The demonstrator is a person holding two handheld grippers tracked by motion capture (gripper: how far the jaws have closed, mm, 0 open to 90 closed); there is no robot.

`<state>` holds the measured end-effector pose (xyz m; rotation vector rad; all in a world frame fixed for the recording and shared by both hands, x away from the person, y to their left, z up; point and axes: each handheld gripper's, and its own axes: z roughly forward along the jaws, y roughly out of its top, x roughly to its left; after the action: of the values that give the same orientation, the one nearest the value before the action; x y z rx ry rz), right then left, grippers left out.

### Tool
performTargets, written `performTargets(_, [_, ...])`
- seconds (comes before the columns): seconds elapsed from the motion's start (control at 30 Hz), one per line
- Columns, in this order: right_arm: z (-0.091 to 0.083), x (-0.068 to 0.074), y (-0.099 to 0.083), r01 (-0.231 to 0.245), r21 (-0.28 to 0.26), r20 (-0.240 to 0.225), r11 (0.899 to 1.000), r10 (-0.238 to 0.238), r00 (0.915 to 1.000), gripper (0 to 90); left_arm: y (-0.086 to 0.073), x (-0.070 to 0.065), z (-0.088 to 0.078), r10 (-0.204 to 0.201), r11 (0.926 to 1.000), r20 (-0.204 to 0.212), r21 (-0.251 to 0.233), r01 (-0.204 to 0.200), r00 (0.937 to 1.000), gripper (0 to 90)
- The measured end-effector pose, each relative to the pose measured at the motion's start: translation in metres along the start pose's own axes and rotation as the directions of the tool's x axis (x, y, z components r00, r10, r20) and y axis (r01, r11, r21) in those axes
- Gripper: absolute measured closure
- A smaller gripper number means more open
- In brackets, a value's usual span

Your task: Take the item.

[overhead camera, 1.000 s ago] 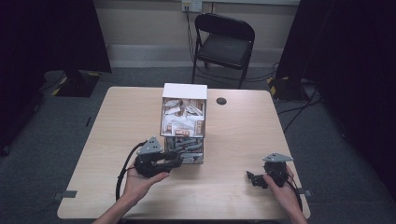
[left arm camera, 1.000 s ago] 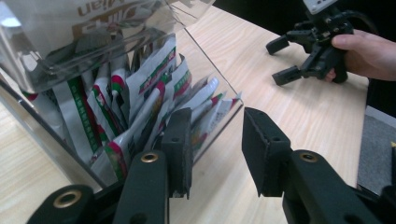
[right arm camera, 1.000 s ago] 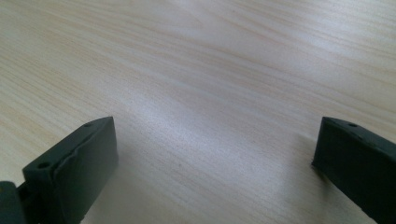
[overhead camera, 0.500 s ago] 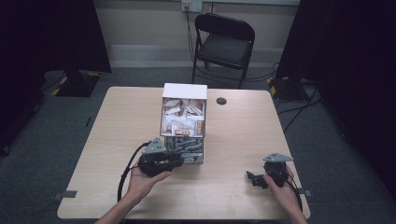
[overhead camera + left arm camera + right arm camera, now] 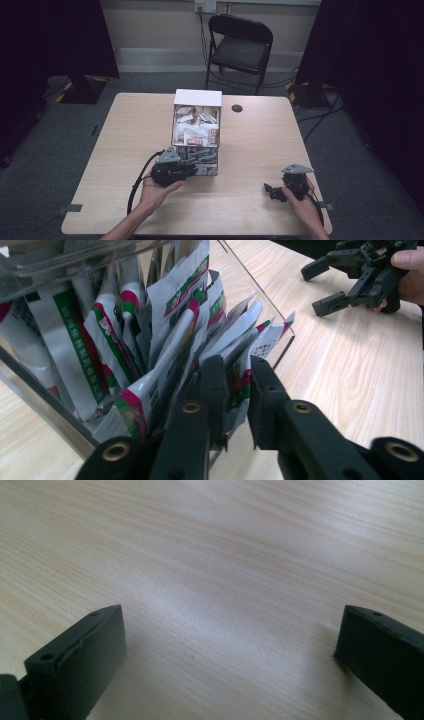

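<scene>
**Left gripper nipped a sachet at the near end of the clear box**

Nearest the person, two forearms came in from the bottom of the high view, each hand holding a gripper low over the pale wooden table (image 5: 125, 145). The right gripper (image 5: 273, 192) sat near the table's front right corner, well apart from everything else, with its grey three-cornered plate on top. In the right gripper view its two black jaws stood wide apart over bare wood grain, released, with nothing between them; the left gripper view also showed it, spread wide in the distance (image 5: 327, 285) and held by a hand (image 5: 412, 275).

A little farther in, the left gripper (image 5: 192, 164) was held by the left hand (image 5: 157, 192), its cable looping off toward the table's front edge. Its jaws reached into the near end of the clear plastic box (image 5: 196, 131). In the left gripper view (image 5: 234, 390) the jaws were drawn close together on the upper edge of one sachet (image 5: 239, 382), a white packet with green and red print, so the claw was clenched on it. That sachet stood upright among many like it, the packed sachets (image 5: 150, 335) leaning against one another inside the transparent wall.

Beyond, the box ran away from the person along the middle of the table, its far end a white panel (image 5: 198, 97). A small dark round disc (image 5: 237, 108) sat in the tabletop just right of that end. Behind the table a black folding chair (image 5: 239, 47) stood on the grey floor before a pale wall.
</scene>
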<state>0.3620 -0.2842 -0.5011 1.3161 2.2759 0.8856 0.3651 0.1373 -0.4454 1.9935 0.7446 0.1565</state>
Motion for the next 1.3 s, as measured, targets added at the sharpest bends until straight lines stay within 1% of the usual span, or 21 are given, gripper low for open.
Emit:
performTargets(0.03, [0.0,0.0,0.0,0.0,0.0,0.0,1.0,0.0,1.0,0.0,0.0001,0.0003,-0.0003,-0.005,1.0,0.002,0.005,0.005,1.0,80.5])
performTargets(0.1, [0.0,0.0,0.0,0.0,0.0,0.0,1.0,0.0,1.0,0.0,-0.0004,0.0,-0.0004,-0.005,1.0,-0.005,-0.001,0.005,1.0,78.9])
performTargets(0.27, [0.0,0.0,0.0,0.001,0.0,0.0,1.0,-0.001,1.0,0.0,-0.0029,0.0001,0.0007,-0.016,0.9998,0.004,-0.013,0.016,0.9999,77.7])
performTargets(0.37, [0.0,0.0,0.0,0.001,0.0,0.0,1.0,-0.001,1.0,0.0,-0.005,0.0007,0.0009,-0.009,0.9997,-0.003,-0.023,0.009,1.0,80.4])
performTargets(0.43, [0.0,0.0,0.0,0.0,0.0,0.0,1.0,0.0,1.0,0.0,-0.0058,0.0002,0.0008,0.004,0.9997,-0.019,-0.023,-0.004,0.9998,82.4])
performTargets(0.5, [0.0,0.0,-0.0001,0.001,0.0,0.0,1.0,-0.001,1.0,0.0,-0.0061,-0.0001,0.0008,0.005,0.9997,-0.023,-0.024,-0.006,0.9997,83.6])
performTargets(0.53, [0.0,0.0,-0.0001,0.0,0.0,0.0,1.0,0.0,1.0,0.0,-0.0069,0.0007,0.0009,-0.004,0.9996,-0.017,-0.027,0.003,0.9999,84.2])
performTargets(0.67, [0.0,0.0,-0.0001,0.001,0.0,0.0,1.0,-0.001,1.0,0.0,-0.0074,0.0018,0.0011,0.004,0.9997,-0.02,-0.025,-0.005,0.9998,86.4])
performTargets(0.73, [0.0,0.0001,0.0,0.0,0.0,0.0,1.0,0.0,1.0,0.0,-0.0076,0.0025,0.0012,0.003,0.9996,-0.018,-0.028,-0.004,0.9998,87.6])
performTargets(0.77, [0.0,0.0,0.0,0.0,0.0,0.0,1.0,0.0,1.0,0.0,-0.0077,0.0028,0.0014,-0.005,0.9995,-0.017,-0.031,0.004,0.9998,88.0])
performTargets(0.8, [0.0,0.0,-0.0001,0.001,0.0,0.0,1.0,-0.001,1.0,0.0,-0.0077,0.0034,0.0015,-0.015,0.9993,-0.013,-0.033,0.014,0.9998,88.2])
performTargets(0.97, [0.0,0.0,0.0,0.0,0.0,0.0,1.0,0.0,1.0,0.0,-0.0075,0.0041,0.0013,-0.021,0.9992,-0.009,-0.034,0.02,0.9997,88.7])
performTargets(1.0, [0.0,0.0,0.0,0.001,0.0,0.0,1.0,-0.001,1.0,0.0,-0.007,0.0048,0.0003,-0.032,0.9987,0.002,-0.04,0.032,0.9995,88.7])
performTargets(1.3, [0.0,0.0,0.0,0.0,0.0,0.0,1.0,0.0,1.0,0.0,-0.0064,0.0041,-0.0022,-0.034,0.9979,0.012,-0.054,0.035,0.9993,88.8])
